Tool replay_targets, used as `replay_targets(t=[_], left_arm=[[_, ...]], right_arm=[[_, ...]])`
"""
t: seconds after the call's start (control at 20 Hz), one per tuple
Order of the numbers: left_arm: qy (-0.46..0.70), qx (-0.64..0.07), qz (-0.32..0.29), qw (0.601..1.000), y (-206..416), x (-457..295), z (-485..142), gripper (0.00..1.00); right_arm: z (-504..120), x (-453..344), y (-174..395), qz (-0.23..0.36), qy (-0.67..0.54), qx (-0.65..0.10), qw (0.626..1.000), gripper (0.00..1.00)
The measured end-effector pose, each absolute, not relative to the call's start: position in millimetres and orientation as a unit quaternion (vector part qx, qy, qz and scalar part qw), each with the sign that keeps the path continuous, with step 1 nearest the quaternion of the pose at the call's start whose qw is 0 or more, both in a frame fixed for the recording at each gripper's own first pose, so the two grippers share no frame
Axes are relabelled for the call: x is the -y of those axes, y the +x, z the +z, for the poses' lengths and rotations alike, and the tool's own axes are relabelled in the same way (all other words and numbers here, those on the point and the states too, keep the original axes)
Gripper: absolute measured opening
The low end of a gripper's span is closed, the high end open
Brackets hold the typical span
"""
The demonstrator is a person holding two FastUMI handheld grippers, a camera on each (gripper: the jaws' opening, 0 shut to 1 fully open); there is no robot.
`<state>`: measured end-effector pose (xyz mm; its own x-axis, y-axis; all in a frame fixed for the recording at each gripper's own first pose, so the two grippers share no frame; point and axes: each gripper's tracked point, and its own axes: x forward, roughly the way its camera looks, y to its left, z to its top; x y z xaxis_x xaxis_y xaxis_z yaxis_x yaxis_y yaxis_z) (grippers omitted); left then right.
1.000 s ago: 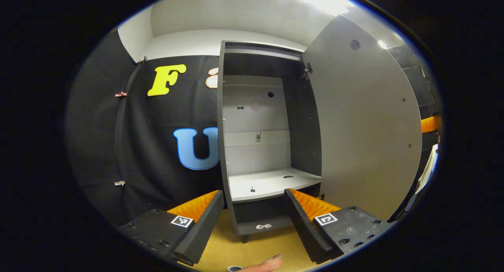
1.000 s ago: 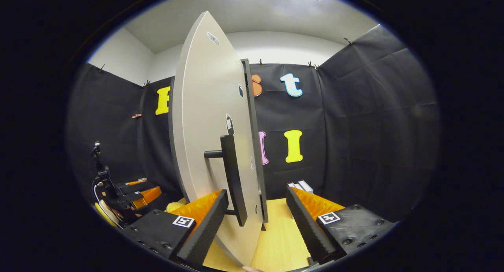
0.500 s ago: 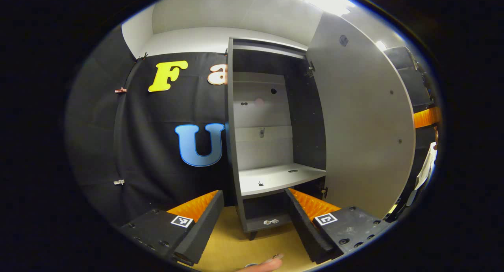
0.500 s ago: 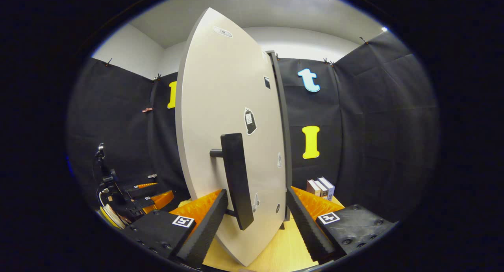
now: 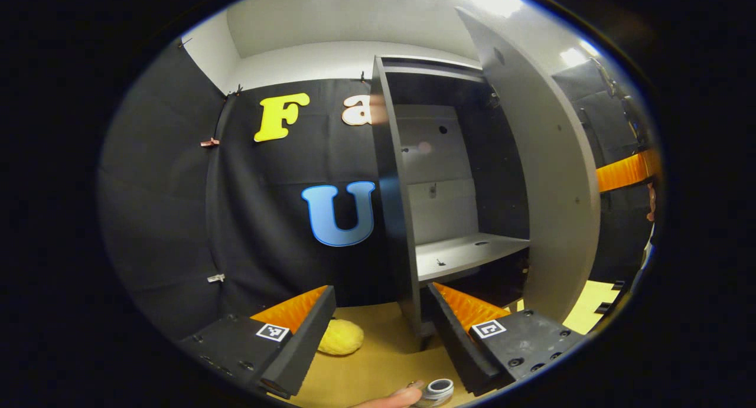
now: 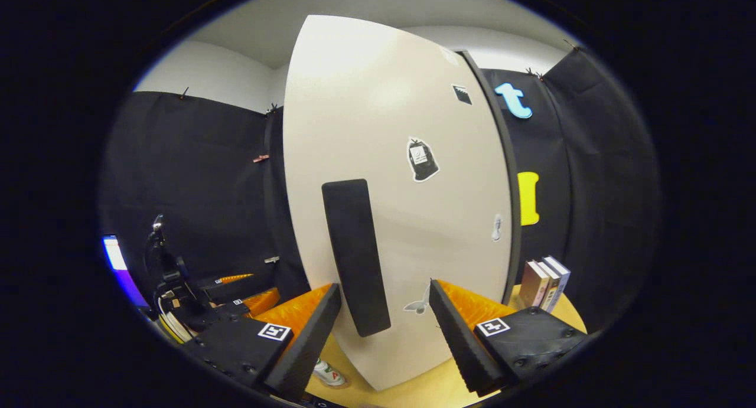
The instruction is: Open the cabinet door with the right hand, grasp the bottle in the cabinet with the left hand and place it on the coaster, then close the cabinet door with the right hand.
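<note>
We see right tongs [image 6: 383, 313] spread wide, black door handle [image 6: 355, 255] between fingers, untouched. Cabinet door [image 6: 401, 183] beyond, partly open. Left tongs [image 5: 383, 313] wide, empty, over tabletop [image 5: 378, 361]; cabinet [image 5: 449, 178] ahead, shelf [image 5: 466, 254] bare.

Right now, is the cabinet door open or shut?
Open. The cabinet door stands swung out, leaving the bare shelf inside exposed.

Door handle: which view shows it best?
The right gripper view: the black handle stands in full on the door's outer face, just ahead of the open jaws. The left gripper view gives the door's inner face, not the handle.
</note>
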<state>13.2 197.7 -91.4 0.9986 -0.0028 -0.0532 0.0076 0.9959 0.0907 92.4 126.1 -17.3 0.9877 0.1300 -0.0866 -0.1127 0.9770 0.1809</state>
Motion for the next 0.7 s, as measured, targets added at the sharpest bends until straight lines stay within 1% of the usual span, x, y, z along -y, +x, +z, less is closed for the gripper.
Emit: replay_targets(t=[0.1,0.15,0.2,0.35,0.7], left_arm=[[0.039,-0.026,0.005,0.999,11.3,-206.7,-89.3,0.96],[0.031,-0.023,0.006,0.999,11.4,-210.4,-86.9,0.99],[0.024,-0.019,0.009,0.999,11.5,-214.1,-85.0,0.96],[0.010,-0.016,0.009,1.000,18.4,-215.9,-81.3,0.96],[0.005,-0.019,-0.031,0.999,37.2,-198.3,-81.9,0.96]], right_arm=[[-12.6,-129.7,98.6,0.068,0.082,-0.041,0.993,0.98],[-12.7,-131.1,99.8,0.071,0.082,-0.038,0.993,0.98],[-13.8,-132.8,100.8,0.071,0.079,-0.035,0.994,1.00],[-18.3,-138.8,96.2,0.070,0.069,-0.042,0.994,0.99],[-21.0,-128.2,85.3,0.032,0.053,-0.047,0.997,0.99]])
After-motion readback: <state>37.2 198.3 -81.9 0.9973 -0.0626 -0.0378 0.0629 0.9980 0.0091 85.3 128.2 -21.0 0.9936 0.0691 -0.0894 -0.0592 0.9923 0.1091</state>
